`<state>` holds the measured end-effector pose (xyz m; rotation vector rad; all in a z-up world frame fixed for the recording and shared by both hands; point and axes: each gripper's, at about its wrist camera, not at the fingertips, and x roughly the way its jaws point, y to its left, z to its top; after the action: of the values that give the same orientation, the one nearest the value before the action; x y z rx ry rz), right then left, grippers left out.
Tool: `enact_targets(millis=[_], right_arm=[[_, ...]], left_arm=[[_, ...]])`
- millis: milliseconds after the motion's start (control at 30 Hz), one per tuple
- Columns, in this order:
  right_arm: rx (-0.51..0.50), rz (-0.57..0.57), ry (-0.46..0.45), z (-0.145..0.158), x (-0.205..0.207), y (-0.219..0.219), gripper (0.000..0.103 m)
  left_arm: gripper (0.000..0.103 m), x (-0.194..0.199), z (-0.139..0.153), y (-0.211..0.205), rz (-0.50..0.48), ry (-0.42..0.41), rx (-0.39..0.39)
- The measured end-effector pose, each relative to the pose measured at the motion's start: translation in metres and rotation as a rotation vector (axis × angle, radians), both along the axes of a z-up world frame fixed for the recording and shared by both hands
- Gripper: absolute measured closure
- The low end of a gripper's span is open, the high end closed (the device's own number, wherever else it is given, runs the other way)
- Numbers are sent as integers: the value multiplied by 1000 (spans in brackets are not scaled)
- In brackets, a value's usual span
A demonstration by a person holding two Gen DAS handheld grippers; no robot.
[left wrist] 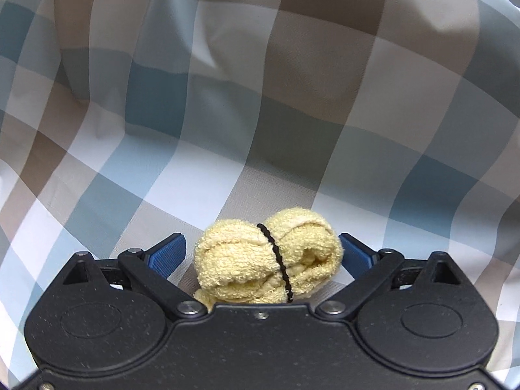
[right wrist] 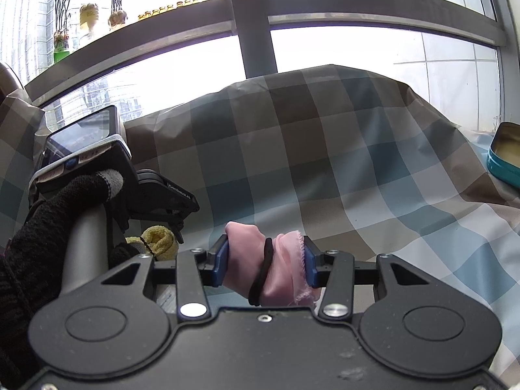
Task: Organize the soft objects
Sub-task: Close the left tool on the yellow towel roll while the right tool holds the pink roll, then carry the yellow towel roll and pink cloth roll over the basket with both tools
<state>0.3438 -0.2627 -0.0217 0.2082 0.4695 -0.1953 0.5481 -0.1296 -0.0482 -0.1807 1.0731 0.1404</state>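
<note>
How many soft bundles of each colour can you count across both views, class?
Yellow bundle: 1
Pink bundle: 1
Total: 2

Checked cloth [left wrist: 260, 104] in blue, taupe and white squares, spread over the whole supporting surface and rumpled into soft folds. Draped at the back over a raised, rounded bulk [right wrist: 325, 123], perhaps a cushion or backrest, under the window. Lying directly on the cloth: a yellow terry towel roll [left wrist: 260, 269], bound round its middle by a thin black elastic band [left wrist: 276, 260], set on a pale square. At the far right in the right wrist view, a teal tin [right wrist: 505, 159], open and shallow, resting on the cloth, well apart from the towel roll.
</note>
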Motion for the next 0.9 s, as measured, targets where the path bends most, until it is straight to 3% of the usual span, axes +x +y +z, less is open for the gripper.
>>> enact_targets(millis=[100,200,333,533,767,900], right_arm=[[0,-2,0,0,0,0,59],[-5,-1,1,0,0,0,59],[-5,-5,3,0,1,0,59],[-10,-8,6,0,3,1,59],[-12,-13,14,0,4,1,59],[-14,-16,21,0,6,0,59]], left_arm=[[11,1,-1,6,0,2,-34],[31,0,-1,11,-32,0,-75],[43,-7,6,14,-54,-38,-84],[44,-42,32,21,-113,-104,-84],[44,-109,82,40,-203,-222,-92],[44,-158,108,49,-261,-288,-26]])
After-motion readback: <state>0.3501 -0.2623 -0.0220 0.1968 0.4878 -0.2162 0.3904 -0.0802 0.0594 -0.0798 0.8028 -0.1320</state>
